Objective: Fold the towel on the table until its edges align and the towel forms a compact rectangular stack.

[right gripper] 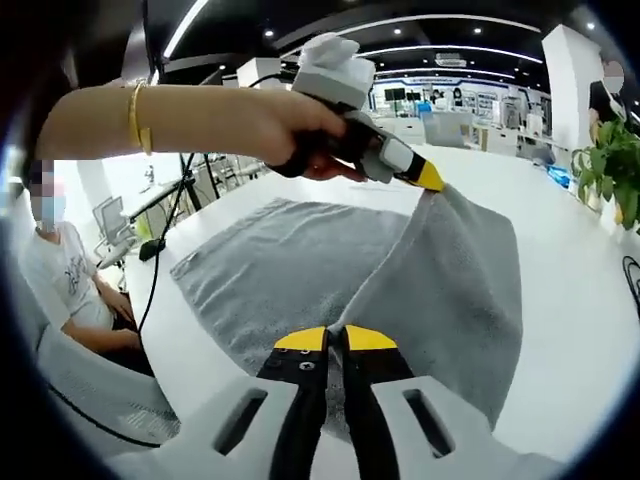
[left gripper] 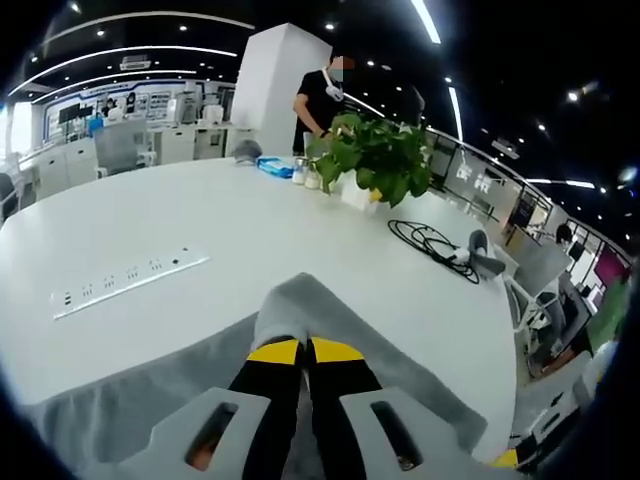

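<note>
Across the white bench (right gripper: 590, 300) a grey towel (right gripper: 290, 260) was spread, its far portion lying flat while one side was lifted and drawn up into a raised fold. In the right gripper view, that lifted edge was seen pinched at two points: the right tool (right gripper: 335, 337) was closed with its yellow-tipped jaws together on the towel's near edge, and the left tool (right gripper: 432, 183), held in a hand (right gripper: 262, 125) with a gold bangle, was clamped on a raised corner higher up. In the left gripper view, the left tool (left gripper: 304, 349) was shown shut on a fold of the towel (left gripper: 330, 310), which humped up just ahead of the jaws and trailed off to either side.

The bench surface was smooth and pale, curved at its edge. On it were seen a potted green plant (left gripper: 378, 158), a coiled black cable (left gripper: 430, 240), and a white power strip (left gripper: 130, 278). Beyond, an open office with strip ceiling lights was visible; a person in black (left gripper: 320, 100) stood behind the plant, and a seated person (right gripper: 60, 280) was beside the bench.
</note>
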